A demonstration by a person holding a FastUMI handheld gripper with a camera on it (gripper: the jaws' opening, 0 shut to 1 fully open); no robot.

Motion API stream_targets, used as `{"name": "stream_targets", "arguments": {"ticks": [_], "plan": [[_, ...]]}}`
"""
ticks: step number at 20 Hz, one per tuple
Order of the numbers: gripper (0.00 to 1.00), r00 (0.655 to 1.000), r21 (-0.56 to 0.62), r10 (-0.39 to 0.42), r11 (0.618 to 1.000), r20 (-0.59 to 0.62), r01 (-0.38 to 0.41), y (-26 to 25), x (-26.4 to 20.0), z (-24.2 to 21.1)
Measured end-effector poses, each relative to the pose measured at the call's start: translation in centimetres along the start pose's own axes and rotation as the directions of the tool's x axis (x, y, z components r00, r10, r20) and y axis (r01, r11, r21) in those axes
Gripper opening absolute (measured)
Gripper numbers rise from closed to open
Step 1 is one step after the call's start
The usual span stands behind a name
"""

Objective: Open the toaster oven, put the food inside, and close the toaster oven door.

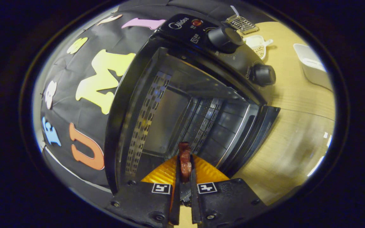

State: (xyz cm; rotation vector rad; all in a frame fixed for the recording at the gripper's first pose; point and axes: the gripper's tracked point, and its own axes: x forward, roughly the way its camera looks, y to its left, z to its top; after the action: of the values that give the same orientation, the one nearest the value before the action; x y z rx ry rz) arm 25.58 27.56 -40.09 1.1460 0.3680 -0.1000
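A black toaster oven (182, 95) stands ahead with its door (252, 136) swung down and open, and the view is tilted. Its dark cavity (169, 120) shows perforated side walls and sits just beyond my fingers. Two knobs (225, 38) sit on its control panel. My gripper (185, 166) is shut on a thin reddish-brown strip of food (185, 158), which stands up between the fingers at the mouth of the cavity.
The oven rests on a wooden table (296, 133). Beyond the oven lie a small wire rack (242, 23), a white scoop-shaped dish with small beans (258, 46) and a white rectangular tray (312, 65).
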Motion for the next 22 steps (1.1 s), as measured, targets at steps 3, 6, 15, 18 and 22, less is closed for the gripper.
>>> {"name": "stream_targets", "arguments": {"ticks": [3, 6, 15, 18, 22], "plan": [[0.28, 0.999, -0.106, -0.046, 0.993, -0.001, 0.045, -0.8, -0.7, 0.4], [0.55, 0.998, -0.232, -0.057, 0.971, -0.001, 0.055, -0.5, -1.6, 0.8], [1.0, 0.988, -0.697, -0.152, 0.709, 0.003, 0.111, -1.4, -3.4, 1.5], [1.0, 0.988, -0.751, -0.153, 0.653, -0.002, 0.1, -1.7, -4.6, 1.8], [1.0, 0.99, -0.777, -0.14, 0.626, -0.025, 0.068, -0.5, -6.9, 2.1]]}}
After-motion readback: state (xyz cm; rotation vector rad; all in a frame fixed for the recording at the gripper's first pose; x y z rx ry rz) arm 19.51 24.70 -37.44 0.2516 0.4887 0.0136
